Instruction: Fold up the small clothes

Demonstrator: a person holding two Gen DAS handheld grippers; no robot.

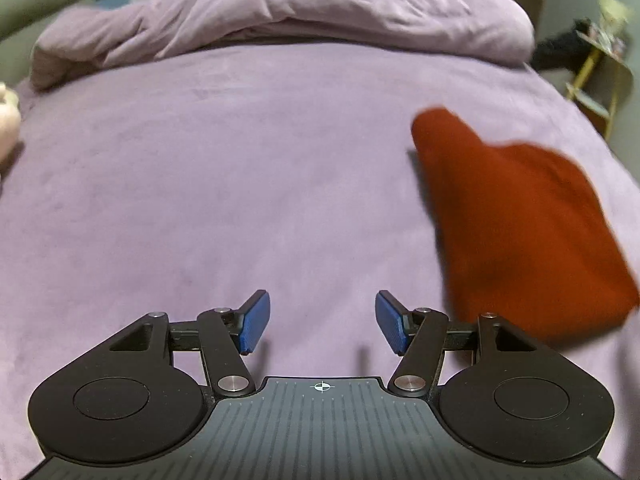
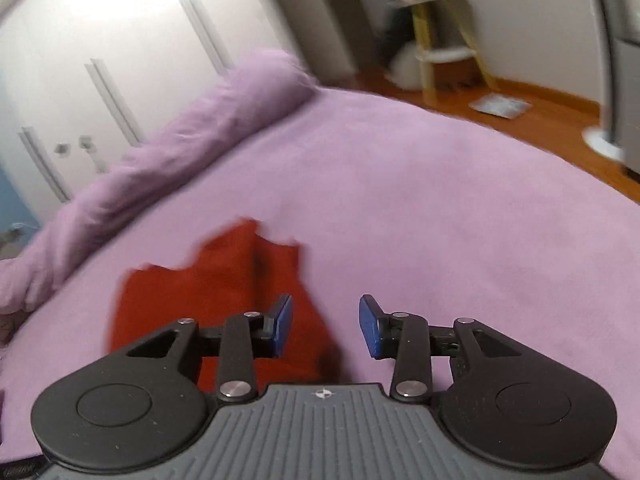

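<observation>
A small red garment [image 1: 516, 220] lies bunched and partly folded on the purple bed sheet [image 1: 240, 180], to the right of my left gripper [image 1: 322, 322]. The left gripper is open and empty, low over the bare sheet. In the right wrist view the red garment [image 2: 216, 292] lies ahead and to the left, partly under the left finger. My right gripper [image 2: 325, 326] is open and empty, just above the sheet [image 2: 440, 220] at the garment's right edge. Both views are blurred by motion.
A rolled purple duvet [image 1: 280, 20] runs along the far side of the bed [image 2: 180, 148]. White wardrobe doors [image 2: 100, 60] stand behind it. A yellow stool [image 2: 444, 48] and wooden floor [image 2: 540, 124] lie beyond the bed's right edge. A pale plush toy [image 1: 6, 120] sits at the left.
</observation>
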